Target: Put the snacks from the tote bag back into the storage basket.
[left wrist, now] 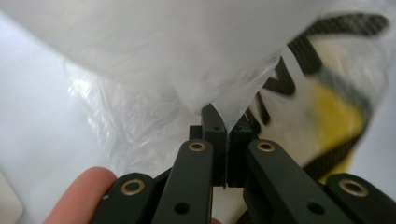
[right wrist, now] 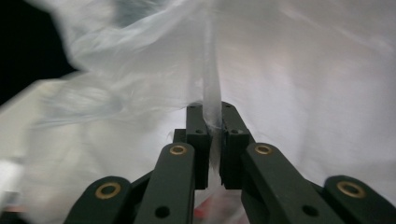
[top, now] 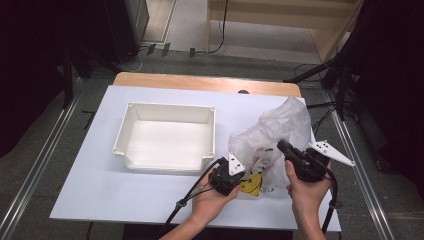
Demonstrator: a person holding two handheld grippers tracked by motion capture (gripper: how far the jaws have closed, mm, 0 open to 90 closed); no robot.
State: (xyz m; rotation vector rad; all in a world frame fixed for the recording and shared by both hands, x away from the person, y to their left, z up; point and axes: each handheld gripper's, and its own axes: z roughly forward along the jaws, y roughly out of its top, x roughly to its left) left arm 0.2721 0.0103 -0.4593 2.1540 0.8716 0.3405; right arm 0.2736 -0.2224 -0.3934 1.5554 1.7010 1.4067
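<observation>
Both grippers worked a clear plastic bag (top: 272, 132) standing at the right of the tabletop (top: 100, 190), just right of an empty white bin (top: 167, 137). The left gripper (top: 231, 170) was clenched on a fold of the bag's film at its lower left edge; in the left gripper view the film (left wrist: 219, 100) ran down into the closed fingers (left wrist: 214, 130). The right gripper (top: 282, 146) was clenched on a thin strip of film (right wrist: 212, 102) at the bag's right side, pads pressing it. A yellow-and-black packet (top: 251, 184) lay inside the bag near its bottom; small reddish items beside it were too blurred to identify.

Judgement: the step appeared to be spreading the bag's mouth. To do it well, pull the two holds apart slowly and level, keeping the film taut but not stretched, since each hold is a narrow pinch that could slip or tear. Keep the bag's bottom on the tabletop so the contents stay put.
</observation>
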